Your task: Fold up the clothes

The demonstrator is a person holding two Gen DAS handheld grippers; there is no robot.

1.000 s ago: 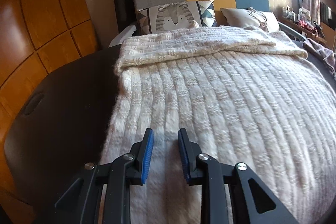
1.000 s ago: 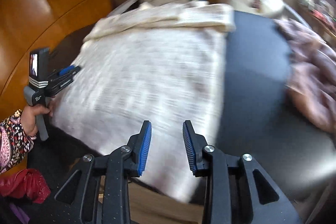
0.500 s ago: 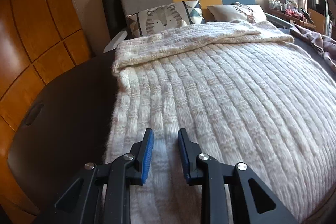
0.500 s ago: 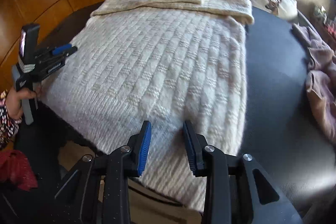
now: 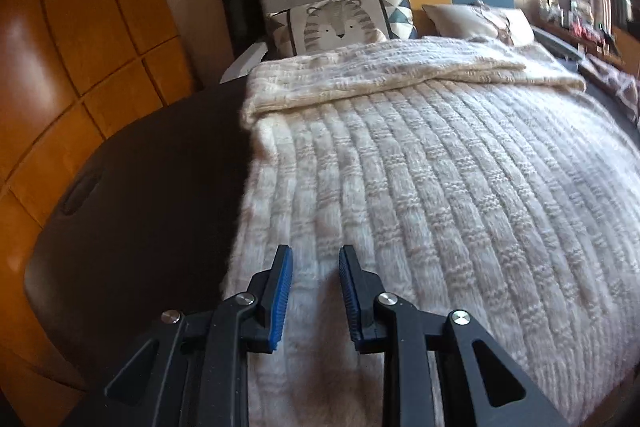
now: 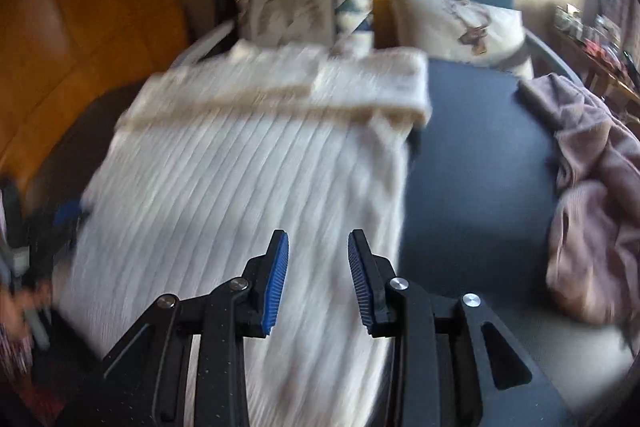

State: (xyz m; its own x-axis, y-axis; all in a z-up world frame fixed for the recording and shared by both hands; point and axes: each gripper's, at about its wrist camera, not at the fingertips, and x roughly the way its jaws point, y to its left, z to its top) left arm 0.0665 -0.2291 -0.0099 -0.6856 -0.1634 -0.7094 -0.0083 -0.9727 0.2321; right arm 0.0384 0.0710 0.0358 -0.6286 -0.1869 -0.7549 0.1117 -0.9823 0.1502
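Both tongs, left (image 5: pixel 315 293) and right (image 6: pixel 318 283), hover apart above the cream knit sweater (image 5: pixel 440 187).

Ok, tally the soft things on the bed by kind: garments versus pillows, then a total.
Garments: 2, the cream knit sweater and the crumpled mauve garment.
Pillows: 2, the tiger pillow and the deer pillow.
Total: 4.

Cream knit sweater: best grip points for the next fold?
Probably the two near hem corners of the cream knit sweater. It lies flat, far end already folded over. Left gripper and right gripper both hover open over that edge; come in low from the near side and pinch the free edge.
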